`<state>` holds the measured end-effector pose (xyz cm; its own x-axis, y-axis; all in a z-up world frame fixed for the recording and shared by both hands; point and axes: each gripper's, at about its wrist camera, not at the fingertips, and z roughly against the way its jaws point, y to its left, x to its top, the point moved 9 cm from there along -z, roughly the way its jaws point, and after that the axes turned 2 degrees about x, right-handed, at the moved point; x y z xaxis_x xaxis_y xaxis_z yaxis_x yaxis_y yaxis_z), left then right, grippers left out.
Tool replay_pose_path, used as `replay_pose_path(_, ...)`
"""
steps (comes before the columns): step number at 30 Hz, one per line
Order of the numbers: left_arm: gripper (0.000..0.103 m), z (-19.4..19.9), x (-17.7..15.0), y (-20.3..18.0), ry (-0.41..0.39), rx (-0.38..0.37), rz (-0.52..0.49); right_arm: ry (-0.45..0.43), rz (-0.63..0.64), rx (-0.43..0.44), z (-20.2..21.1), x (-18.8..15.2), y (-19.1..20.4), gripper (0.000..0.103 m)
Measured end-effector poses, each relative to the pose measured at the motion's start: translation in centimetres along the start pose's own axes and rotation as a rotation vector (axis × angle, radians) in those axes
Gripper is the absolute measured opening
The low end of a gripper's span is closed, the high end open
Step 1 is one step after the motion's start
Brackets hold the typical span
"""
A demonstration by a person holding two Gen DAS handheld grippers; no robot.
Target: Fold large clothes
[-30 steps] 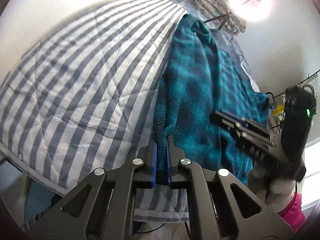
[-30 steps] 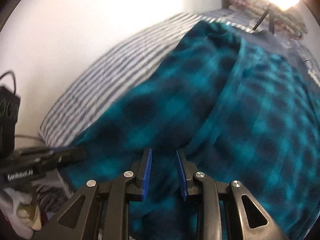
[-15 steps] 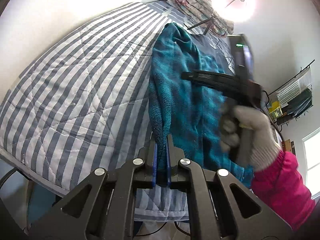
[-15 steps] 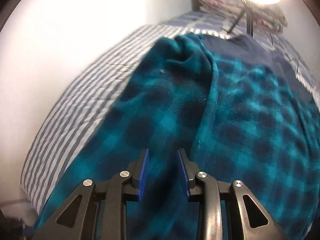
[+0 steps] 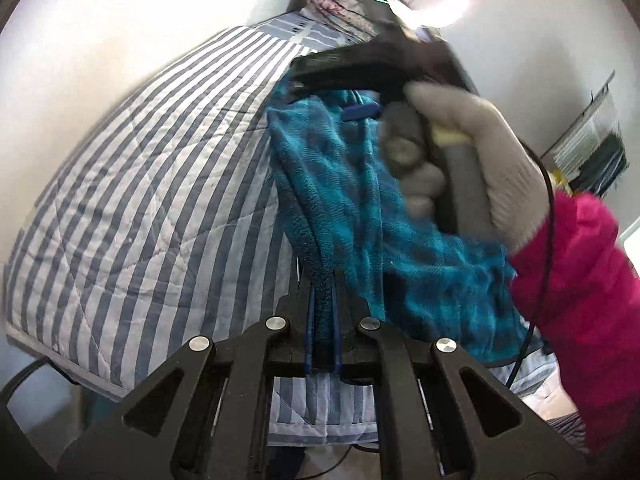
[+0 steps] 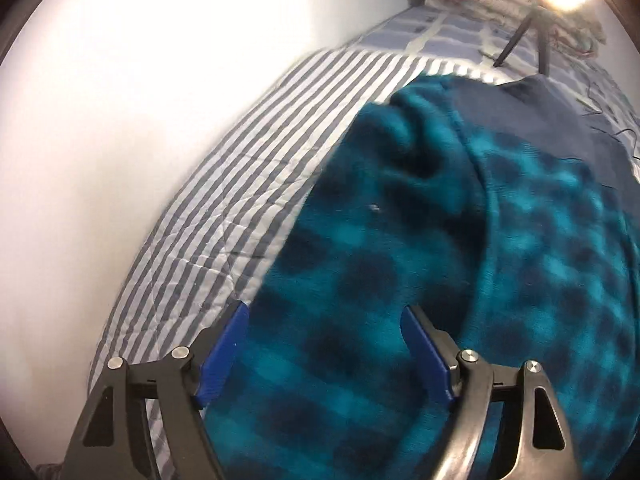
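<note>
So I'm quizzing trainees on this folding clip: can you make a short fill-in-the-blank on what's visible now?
1. The left tool is shut on the teal ____.
2. The right tool has jaws standing ____, having just been opening.
3. The teal garment lies on a ____ quilt.

Missing words: garment; open; striped

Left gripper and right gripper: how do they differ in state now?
The left gripper is shut on an edge of the teal fleece garment; the right gripper holds nothing. The left fingers stand nearly together; the right fingers are wide, having just opened. Both have blue pads.
</note>
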<state>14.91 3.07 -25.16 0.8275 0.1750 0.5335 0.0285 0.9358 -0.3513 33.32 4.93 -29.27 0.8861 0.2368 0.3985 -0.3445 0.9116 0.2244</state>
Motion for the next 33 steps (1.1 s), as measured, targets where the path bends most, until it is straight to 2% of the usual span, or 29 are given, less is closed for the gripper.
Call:
replay_pose_path(2, 0.004, -0.3, -0.1, -0.5, 0.002, 0.013, -0.025, 0.014, 0.012, -0.045, -1.1, 0.6, 0.5, 0.080)
replay_pose_path(6, 0.004, -0.7, -0.3, -1.8, 0.006, 0.014, -0.063, 0.050, 0.029, -0.082, -3.2, 0.9, 1.5, 0.076)
replay_pose_path(8, 0.004, -0.4, -0.3, -2.0, 0.004, 0.008, -0.080, 0.083, 0.061, -0.131, -4.5, 1.1, 1.7, 0.075)
replay_pose_path(9, 0.004, -0.3, -0.4, -2.2, 0.002, 0.008, -0.088, 0.101, 0.088, -0.169, -5.2, 1.0, 1.8, 0.072)
replay_pose_path(11, 0.004, -0.2, -0.4, -2.6, 0.000, 0.005, -0.102, 0.124, 0.127, -0.227, -5.8, 0.6, 1.6, 0.063)
replay_pose_path(13, 0.004, -0.2, -0.3, -2.7, 0.001, 0.004, -0.106, 0.142, 0.165, -0.276, -6.3, 0.1, 1.3, 0.047)
replay_pose_path(14, 0.004, -0.2, -0.2, -2.8, 0.001, 0.004, -0.106, 0.138, 0.187, -0.296, -6.4, 0.1, 1.2, 0.042)
replay_pose_path(16, 0.004, -0.2, -0.1, -3.0, -0.002, 0.006, -0.109, 0.123, 0.211, -0.326, -6.0, 0.0, 0.8, 0.017)
replay_pose_path(17, 0.004, -0.3, 0.0, -3.2, -0.003, 0.005, -0.114, 0.119, 0.208, -0.332, -5.8, -0.2, 0.6, 0.013)
replay_pose_path(20, 0.004, -0.2, 0.0, -4.2, -0.012, 0.009, -0.148, 0.094, 0.130, -0.234, -4.9, 0.2, -0.3, 0.008)
replay_pose_path(25, 0.004, 0.0, -0.2, -6.9, -0.026, 0.008, -0.231, -0.008, -0.089, 0.039, -1.9, 0.8, -3.1, 0.007)
replay_pose_path(30, 0.004, -0.3, -1.0, -9.9, -0.032, 0.012, -0.333, -0.109, -0.242, 0.212, 1.4, 0.2, -6.8, 0.007)
replay_pose_path(33, 0.004, -0.4, -1.6, -11.2, -0.027, 0.012, -0.375, -0.160, -0.300, 0.261, 3.1, -0.4, -9.1, 0.007)
